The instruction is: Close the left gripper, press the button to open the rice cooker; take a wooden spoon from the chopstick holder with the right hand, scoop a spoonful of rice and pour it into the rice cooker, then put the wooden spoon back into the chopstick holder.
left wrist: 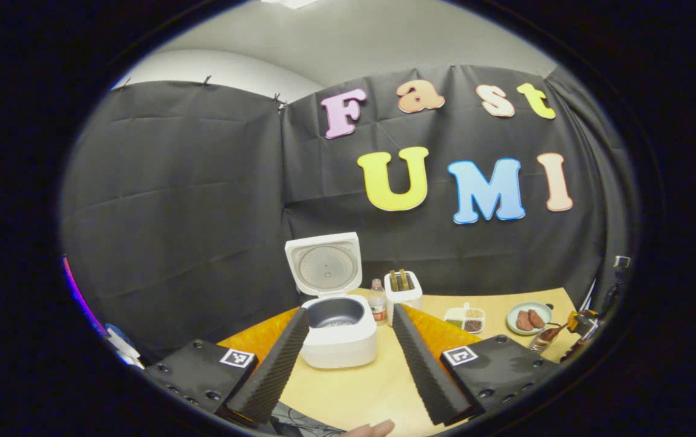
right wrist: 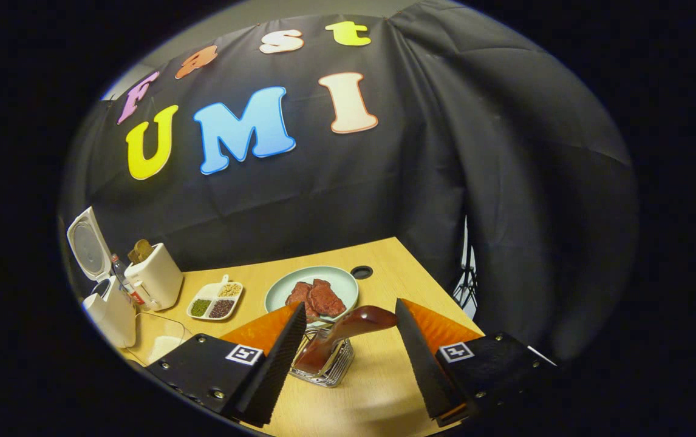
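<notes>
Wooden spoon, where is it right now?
In the right gripper view the wooden spoon leans in the wire chopstick holder, between the open right gripper's fingers, just in front of the plate.

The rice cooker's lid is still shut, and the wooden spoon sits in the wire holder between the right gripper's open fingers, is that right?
Not quite: the rice cooker has its lid up, as the left gripper view shows. The wooden spoon does sit in the wire holder between the right gripper's open fingers.

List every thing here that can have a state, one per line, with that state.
rice cooker: lid up, open, inner pot visible
wooden spoon: standing in the chopstick holder, leaning
left tongs: open, holding nothing
right tongs: open, either side of the spoon, not gripping
plate: holds reddish pieces
divided dish: compartments filled
bottle: upright, capped
</notes>
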`<action>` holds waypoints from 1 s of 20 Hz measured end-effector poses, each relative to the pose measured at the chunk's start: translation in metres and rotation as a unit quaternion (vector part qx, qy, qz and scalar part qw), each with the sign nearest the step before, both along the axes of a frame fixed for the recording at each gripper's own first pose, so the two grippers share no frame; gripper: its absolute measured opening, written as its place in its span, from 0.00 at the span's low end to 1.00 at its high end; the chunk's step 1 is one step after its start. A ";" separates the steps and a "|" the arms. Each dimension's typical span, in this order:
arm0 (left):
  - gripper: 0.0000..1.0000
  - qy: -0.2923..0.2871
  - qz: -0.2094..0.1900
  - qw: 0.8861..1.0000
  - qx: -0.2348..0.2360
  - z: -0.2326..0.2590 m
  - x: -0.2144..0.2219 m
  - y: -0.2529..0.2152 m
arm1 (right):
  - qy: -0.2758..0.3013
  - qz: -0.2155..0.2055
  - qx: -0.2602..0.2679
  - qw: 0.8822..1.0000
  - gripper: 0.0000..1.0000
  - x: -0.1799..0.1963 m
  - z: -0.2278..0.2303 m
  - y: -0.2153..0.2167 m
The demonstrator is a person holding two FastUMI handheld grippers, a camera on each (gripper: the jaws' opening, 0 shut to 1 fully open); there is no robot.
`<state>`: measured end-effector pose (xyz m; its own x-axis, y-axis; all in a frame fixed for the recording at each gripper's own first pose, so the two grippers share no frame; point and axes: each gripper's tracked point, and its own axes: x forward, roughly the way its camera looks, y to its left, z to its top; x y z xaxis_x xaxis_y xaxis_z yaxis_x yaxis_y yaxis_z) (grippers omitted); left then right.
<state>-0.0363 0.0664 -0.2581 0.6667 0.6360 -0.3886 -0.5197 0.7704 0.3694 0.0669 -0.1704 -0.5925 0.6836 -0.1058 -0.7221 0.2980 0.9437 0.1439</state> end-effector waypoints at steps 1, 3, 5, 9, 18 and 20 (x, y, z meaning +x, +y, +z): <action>0.94 0.004 -0.002 1.000 -0.003 -0.001 0.001 -0.003 | 0.010 -0.008 0.010 1.000 0.87 0.001 -0.011 0.003; 0.97 0.008 -0.001 1.000 -0.009 -0.004 0.000 -0.006 | 0.020 -0.021 0.041 0.999 0.71 0.001 -0.028 0.009; 0.99 0.017 0.002 1.000 -0.013 -0.011 -0.004 -0.010 | 0.028 -0.033 0.063 0.997 0.59 0.007 -0.040 0.016; 1.00 0.027 0.008 1.000 -0.011 -0.011 -0.013 -0.010 | 0.033 -0.040 0.142 0.988 0.25 0.017 -0.044 0.038; 1.00 0.009 0.007 0.999 -0.035 -0.008 -0.024 -0.015 | 0.015 0.014 0.130 0.991 0.15 0.031 0.031 0.043; 1.00 -0.004 0.002 0.999 -0.039 -0.001 -0.027 -0.013 | 0.000 0.033 0.138 0.990 0.15 0.035 0.066 0.055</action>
